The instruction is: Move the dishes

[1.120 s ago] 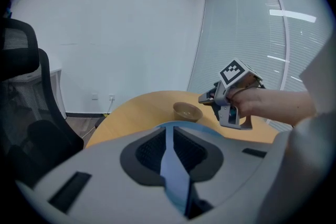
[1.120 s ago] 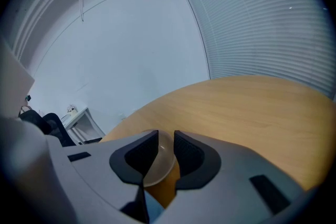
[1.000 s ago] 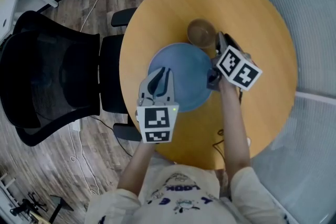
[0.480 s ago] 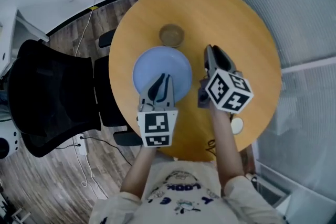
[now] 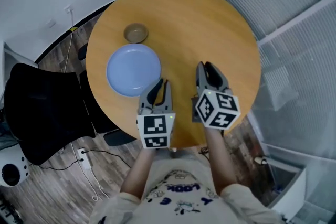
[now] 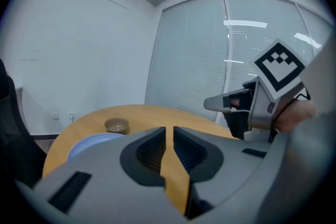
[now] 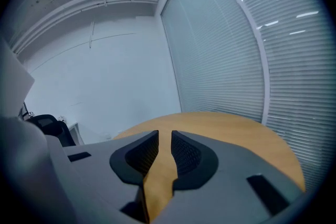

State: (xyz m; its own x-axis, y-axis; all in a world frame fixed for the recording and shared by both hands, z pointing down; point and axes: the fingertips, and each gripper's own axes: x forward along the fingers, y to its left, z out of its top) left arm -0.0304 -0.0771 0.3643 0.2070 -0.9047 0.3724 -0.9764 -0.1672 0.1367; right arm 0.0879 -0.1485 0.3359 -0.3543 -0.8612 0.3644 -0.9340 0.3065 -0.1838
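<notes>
Hovering over the counter [image 5: 210,23] edge, left hand-held gripper [image 5: 159,84] and right hand-held gripper [image 5: 207,66] both slightly spread, empty, guessing next is reaching for plate [image 5: 133,69] or bowl [image 5: 136,33]

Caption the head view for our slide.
Empty, the left gripper and right gripper hover over the table, clear of the blue plate and brown bowl.

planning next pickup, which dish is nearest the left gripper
The flat light-blue round plate, right by the left gripper; the small brown bowl sits farther, beyond the plate.
</notes>
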